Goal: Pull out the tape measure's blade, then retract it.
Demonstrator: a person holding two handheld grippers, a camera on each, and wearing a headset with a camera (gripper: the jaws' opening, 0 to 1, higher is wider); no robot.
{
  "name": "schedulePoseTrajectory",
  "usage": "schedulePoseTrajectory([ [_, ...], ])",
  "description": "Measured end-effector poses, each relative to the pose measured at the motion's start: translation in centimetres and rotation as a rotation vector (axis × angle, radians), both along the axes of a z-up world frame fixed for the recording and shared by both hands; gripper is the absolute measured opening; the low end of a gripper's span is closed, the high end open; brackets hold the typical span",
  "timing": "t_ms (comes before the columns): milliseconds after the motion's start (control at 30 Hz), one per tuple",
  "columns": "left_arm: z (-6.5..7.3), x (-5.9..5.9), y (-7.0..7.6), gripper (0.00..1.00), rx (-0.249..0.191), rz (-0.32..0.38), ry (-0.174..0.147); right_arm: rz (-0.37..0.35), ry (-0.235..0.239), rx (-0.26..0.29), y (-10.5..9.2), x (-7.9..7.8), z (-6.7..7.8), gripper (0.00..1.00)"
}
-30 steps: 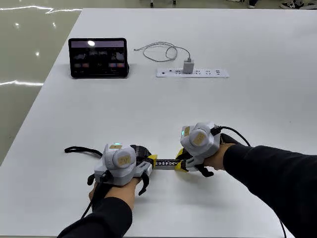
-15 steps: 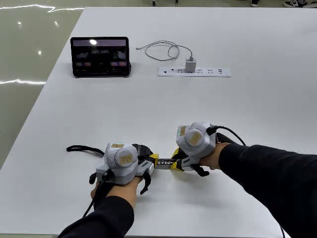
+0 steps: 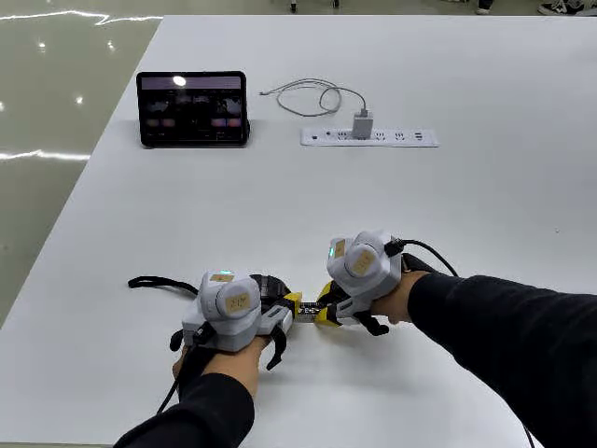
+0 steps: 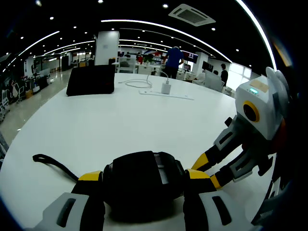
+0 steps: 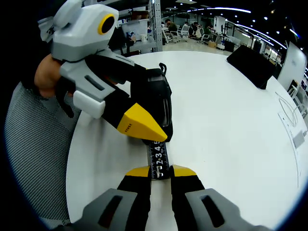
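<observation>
My right gripper point(image 5: 160, 172) has its two yellow-tipped fingers point(image 5: 138, 172) closed almost fully, and between them they pinch the blade point(image 5: 159, 156), a narrow dark strip with white numbers, close to its free end. A short piece of blade is out; it runs from these tips straight up the frame to the mouth of the tape measure point(image 5: 156, 98), a black case at the centre of the right gripper view. My left gripper point(image 4: 144, 175) holds this case: its fingers point(image 4: 91, 177) stand apart as wide as the case and press on its two sides, at the bottom centre of the left gripper view. The case rests on the white table point(image 3: 420, 215), and its black strap point(image 4: 50, 163) lies on the table toward the left of the frame. In the head view both grippers are at the lower centre, with their tips very near to each other and the blade between them. Well apart from them, I see a dark tablet point(image 3: 193, 107) standing at the upper left, and a white power strip point(image 3: 392, 138) at the upper centre with a charger point(image 3: 362, 123) plugged in and a looped cable point(image 3: 308, 93).
</observation>
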State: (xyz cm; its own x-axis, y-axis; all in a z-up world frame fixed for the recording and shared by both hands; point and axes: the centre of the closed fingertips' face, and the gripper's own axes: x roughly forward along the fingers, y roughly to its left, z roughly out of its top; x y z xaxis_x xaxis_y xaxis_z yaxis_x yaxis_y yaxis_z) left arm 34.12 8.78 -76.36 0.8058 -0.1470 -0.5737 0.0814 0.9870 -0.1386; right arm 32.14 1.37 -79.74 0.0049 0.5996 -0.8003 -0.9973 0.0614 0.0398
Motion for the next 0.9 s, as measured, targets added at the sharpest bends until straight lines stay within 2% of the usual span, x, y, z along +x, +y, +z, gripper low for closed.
schedulePoseTrajectory([
  [300, 0.0, 0.0, 0.1, 0.62, -0.022, -0.009, 0.008, 0.016, 0.003, 0.013, 0.6, -0.2, 0.1, 0.11],
  [900, 0.0, -0.1, 0.0, 0.61, -0.039, -0.017, 0.018, 0.024, 0.017, 0.038, 1.8, 0.0, 0.2, 0.11],
])
